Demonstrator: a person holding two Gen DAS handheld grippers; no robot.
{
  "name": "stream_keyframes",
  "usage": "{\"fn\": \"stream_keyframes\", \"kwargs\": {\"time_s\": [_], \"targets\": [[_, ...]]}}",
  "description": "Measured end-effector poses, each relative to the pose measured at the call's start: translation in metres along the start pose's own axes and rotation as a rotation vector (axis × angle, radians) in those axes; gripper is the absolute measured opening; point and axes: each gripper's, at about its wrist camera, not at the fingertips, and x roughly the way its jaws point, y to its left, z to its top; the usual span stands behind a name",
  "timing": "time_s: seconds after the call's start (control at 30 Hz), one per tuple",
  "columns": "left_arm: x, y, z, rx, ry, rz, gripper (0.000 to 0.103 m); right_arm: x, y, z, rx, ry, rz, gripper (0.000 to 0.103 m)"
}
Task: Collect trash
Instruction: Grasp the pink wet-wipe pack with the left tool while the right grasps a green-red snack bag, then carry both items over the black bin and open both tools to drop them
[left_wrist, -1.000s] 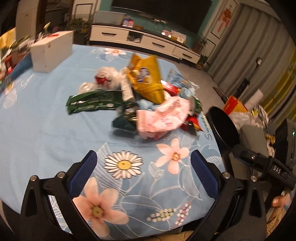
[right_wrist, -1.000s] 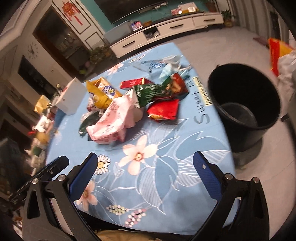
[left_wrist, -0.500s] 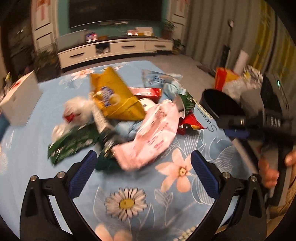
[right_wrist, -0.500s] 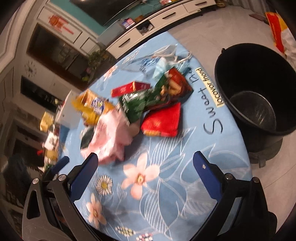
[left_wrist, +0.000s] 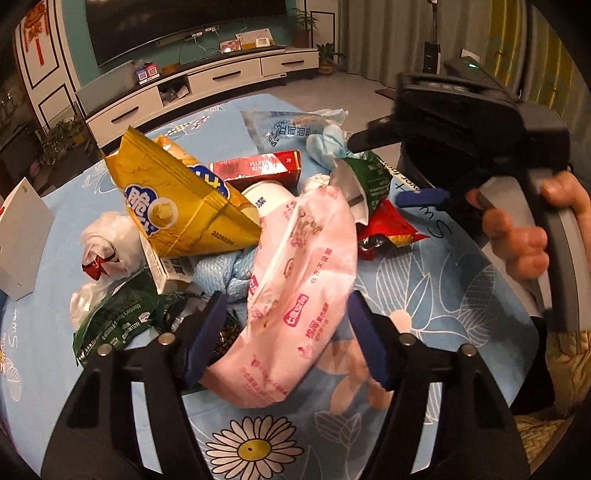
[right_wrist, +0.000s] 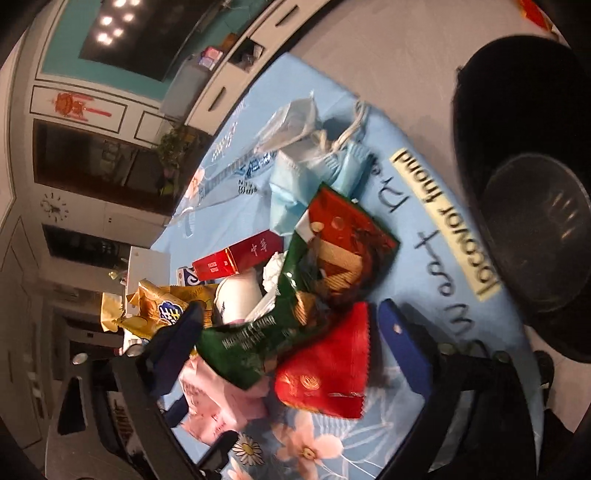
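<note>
Both sets of jaws gape wide, nothing gripped: left gripper (left_wrist: 284, 339) straddles the pink wrapper (left_wrist: 299, 295), right gripper (right_wrist: 291, 347) brackets the red packet (right_wrist: 328, 369). Black bin (right_wrist: 532, 184) beside the table looks empty; whole trash pile uncollected, I'd say.

Trash heap (left_wrist: 236, 221) is piled mid-table (left_wrist: 461, 295) — a chip bag (left_wrist: 177, 206) at left, a tissue pack (left_wrist: 295, 306) in front, a carton (left_wrist: 258, 168) behind; bin (right_wrist: 524, 155) is set on the floor, right of the table.
</note>
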Motion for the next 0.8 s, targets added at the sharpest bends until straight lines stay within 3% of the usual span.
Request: {"fn": "stream_keyframes", "kwargs": {"time_s": [0.13, 0.2, 0.23, 0.33, 0.53, 0.7, 0.8], "targets": [[-0.005, 0.005, -0.003, -0.029, -0.002, -0.041, 0.026, -0.002, 0.004, -0.002, -0.016, -0.002, -0.036, 0.059], [-0.006, 0.006, -0.006, -0.032, -0.001, -0.046, 0.017, -0.004, 0.006, -0.003, -0.022, -0.007, -0.048, 0.045], [-0.008, 0.006, -0.009, -0.035, -0.003, -0.051, 0.016, -0.005, 0.004, -0.003, -0.024, -0.008, -0.055, 0.037], [-0.013, 0.006, -0.014, -0.057, -0.020, -0.071, 0.015, -0.012, 0.001, -0.004, -0.012, -0.020, -0.044, 0.027], [-0.032, 0.018, -0.021, -0.152, -0.069, -0.142, 0.014, -0.039, -0.003, -0.009, -0.024, -0.071, 0.005, 0.026], [-0.062, 0.026, -0.025, -0.210, -0.137, -0.136, 0.014, -0.064, -0.004, -0.019, -0.036, -0.095, 0.071, 0.026], [-0.073, 0.028, -0.021, -0.220, -0.160, -0.131, 0.014, -0.084, -0.005, -0.030, -0.067, -0.140, 0.062, 0.026]]}}
